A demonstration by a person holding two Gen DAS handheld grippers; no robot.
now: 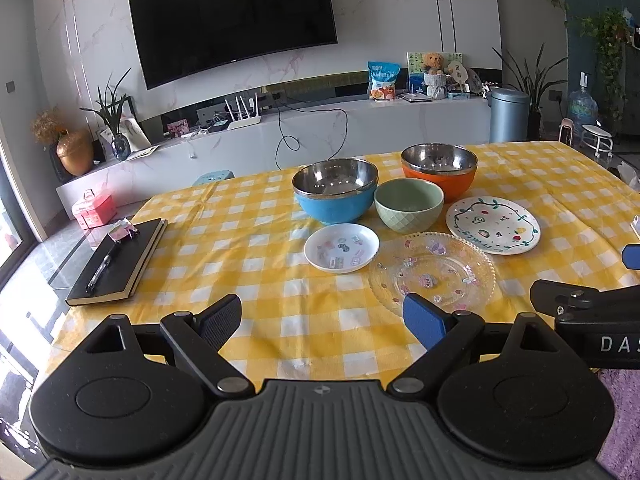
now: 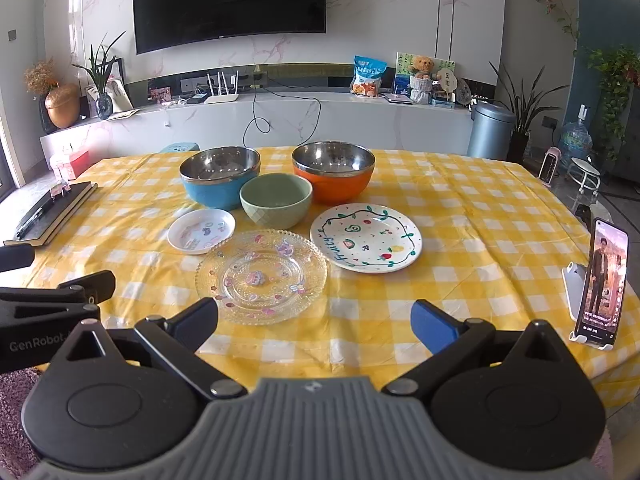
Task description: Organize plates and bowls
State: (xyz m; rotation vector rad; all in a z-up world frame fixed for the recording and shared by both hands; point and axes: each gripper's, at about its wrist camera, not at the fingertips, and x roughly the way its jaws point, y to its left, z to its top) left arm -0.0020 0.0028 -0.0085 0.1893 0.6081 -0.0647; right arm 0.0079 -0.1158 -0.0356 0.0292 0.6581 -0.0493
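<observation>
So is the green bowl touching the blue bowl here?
Apart. The right wrist view shows a sliver of tablecloth between the green bowl and the blue bowl.

Both views are taken low from the table's [image 1: 256, 208] near edge, faced across it toward the TV [image 1: 234, 20] wall. The left view is set further left, the book [image 1: 120, 260] kept close. The right view is set further right, the phone [image 2: 602, 280] alongside. The dishes are shared mid-table.
</observation>
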